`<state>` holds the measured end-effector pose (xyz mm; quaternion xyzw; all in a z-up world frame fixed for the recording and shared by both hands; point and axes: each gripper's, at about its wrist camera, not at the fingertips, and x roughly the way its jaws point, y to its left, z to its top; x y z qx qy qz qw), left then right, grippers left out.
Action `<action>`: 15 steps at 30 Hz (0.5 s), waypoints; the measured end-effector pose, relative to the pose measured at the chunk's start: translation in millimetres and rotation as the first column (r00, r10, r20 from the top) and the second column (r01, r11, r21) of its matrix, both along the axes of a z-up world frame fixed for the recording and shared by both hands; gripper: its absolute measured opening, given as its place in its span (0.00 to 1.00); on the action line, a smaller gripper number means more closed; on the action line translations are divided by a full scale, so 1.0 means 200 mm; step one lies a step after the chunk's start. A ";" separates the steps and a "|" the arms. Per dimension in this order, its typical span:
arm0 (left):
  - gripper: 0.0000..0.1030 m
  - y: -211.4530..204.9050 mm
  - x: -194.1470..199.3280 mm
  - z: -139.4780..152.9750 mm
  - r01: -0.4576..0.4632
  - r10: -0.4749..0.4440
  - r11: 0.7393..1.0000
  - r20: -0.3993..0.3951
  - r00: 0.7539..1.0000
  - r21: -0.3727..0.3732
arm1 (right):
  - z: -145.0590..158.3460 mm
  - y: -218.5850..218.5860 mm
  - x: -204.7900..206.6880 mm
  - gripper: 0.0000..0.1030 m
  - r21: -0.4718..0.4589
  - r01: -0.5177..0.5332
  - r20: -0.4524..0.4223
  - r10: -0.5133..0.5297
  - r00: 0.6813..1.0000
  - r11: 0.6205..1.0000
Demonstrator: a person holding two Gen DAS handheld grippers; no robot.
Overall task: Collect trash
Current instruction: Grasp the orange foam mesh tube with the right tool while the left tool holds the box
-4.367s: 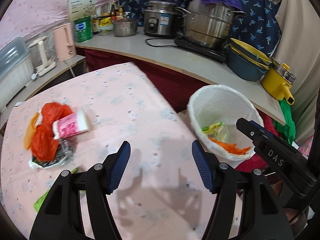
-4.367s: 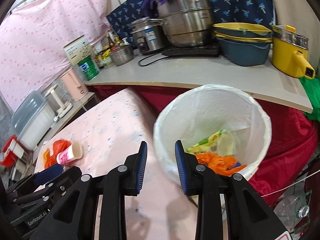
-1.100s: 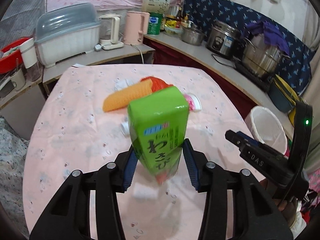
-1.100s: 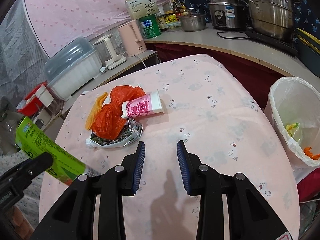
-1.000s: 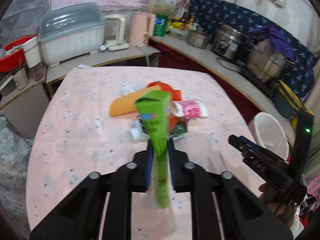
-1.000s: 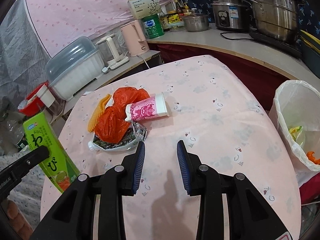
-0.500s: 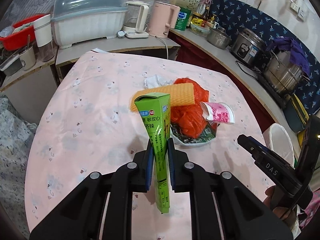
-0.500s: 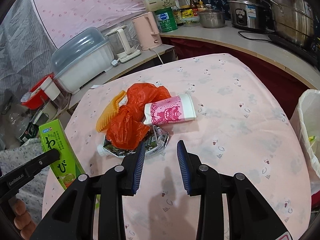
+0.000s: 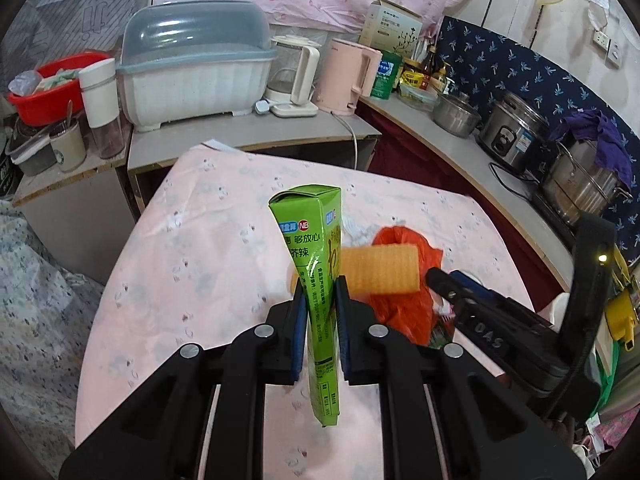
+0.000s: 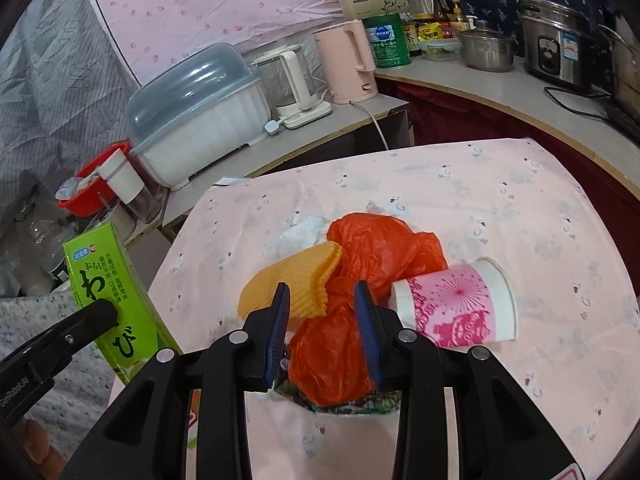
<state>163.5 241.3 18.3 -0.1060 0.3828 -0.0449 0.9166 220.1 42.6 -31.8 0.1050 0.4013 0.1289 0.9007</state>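
The left gripper [image 9: 320, 292] pinches a green wasabi carton [image 9: 316, 264] above the table [image 9: 208, 248]. The right gripper [image 10: 324, 300] hovers narrowly parted over the orange plastic bag [image 10: 376, 252] mid-table.

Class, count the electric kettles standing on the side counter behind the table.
2: a white-and-clear kettle on its base beside the dish-rack box, and a pink kettle right of it. None seems hidden.

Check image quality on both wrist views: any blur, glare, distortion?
Left wrist: green wasabi box sharp, print legible; strong fisheye bends the counter edge; dark corner vignette. Right wrist: paper cup crisp; soft glare on the dish-rack lid; no motion blur in either.
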 end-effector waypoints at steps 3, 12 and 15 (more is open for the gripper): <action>0.13 0.01 0.06 0.01 0.000 0.001 1.000 0.007 1.000 -0.003 | -0.04 0.04 0.09 0.32 -0.009 -0.005 -0.020 0.005 1.000 1.000; 0.13 0.02 0.15 -0.01 0.005 -0.005 1.000 -0.001 1.000 -0.016 | -0.11 0.11 0.15 0.15 -0.017 -0.046 -0.048 0.045 0.998 0.999; 0.13 0.01 0.14 -0.01 0.009 -0.009 1.000 -0.001 1.000 -0.019 | -0.08 0.09 0.11 0.12 -0.004 -0.043 -0.028 0.043 0.999 0.999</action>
